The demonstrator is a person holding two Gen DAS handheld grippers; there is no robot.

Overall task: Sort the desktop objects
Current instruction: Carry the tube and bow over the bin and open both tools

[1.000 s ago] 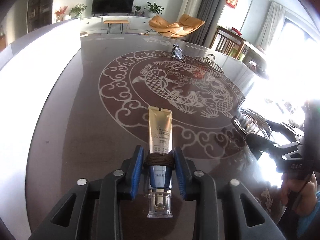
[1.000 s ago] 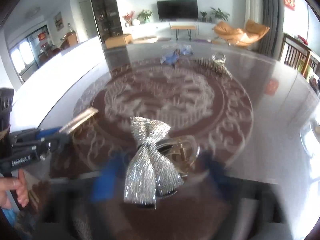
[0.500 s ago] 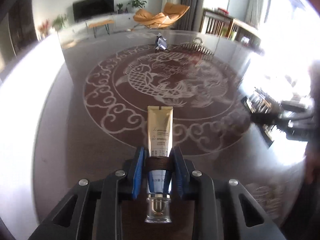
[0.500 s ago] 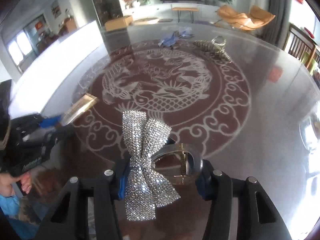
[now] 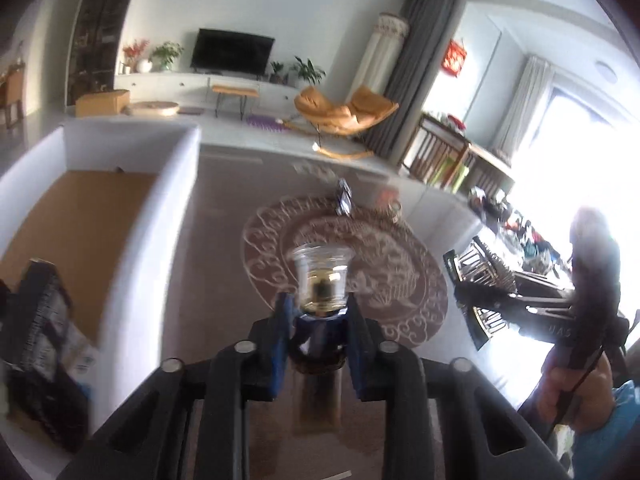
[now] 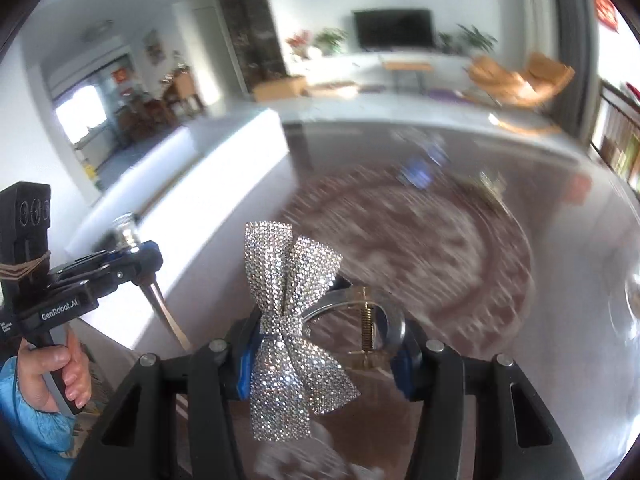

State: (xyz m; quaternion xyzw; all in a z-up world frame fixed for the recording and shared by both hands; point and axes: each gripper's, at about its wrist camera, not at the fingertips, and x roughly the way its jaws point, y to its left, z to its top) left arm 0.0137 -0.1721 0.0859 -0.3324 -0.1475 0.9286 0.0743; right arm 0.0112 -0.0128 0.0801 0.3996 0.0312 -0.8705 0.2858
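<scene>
My left gripper (image 5: pixel 318 332) is shut on a gold cosmetic tube (image 5: pixel 322 280), held upright with its clear cap up and its gold body hanging below, lifted off the table. It also shows in the right wrist view (image 6: pixel 130 252). My right gripper (image 6: pixel 326 356) is shut on a silver rhinestone bow hair clip (image 6: pixel 292 344), held above the table. The right gripper shows in the left wrist view (image 5: pixel 516 304) at the right. A white box (image 5: pixel 156 240) with a brown floor stands at the left, next to the tube.
The dark table (image 5: pixel 224 264) bears a round fish pattern. A blue-silver item (image 5: pixel 344 200) and a metal hair claw (image 5: pixel 394 210) lie at its far side. Dark objects (image 5: pixel 40 340) lie in the white box. A bright window glares at the right.
My left gripper has lifted and turned the tube from lying flat to upright, cap up, and moved beside the white box. My right gripper has risen with the bow clip.
</scene>
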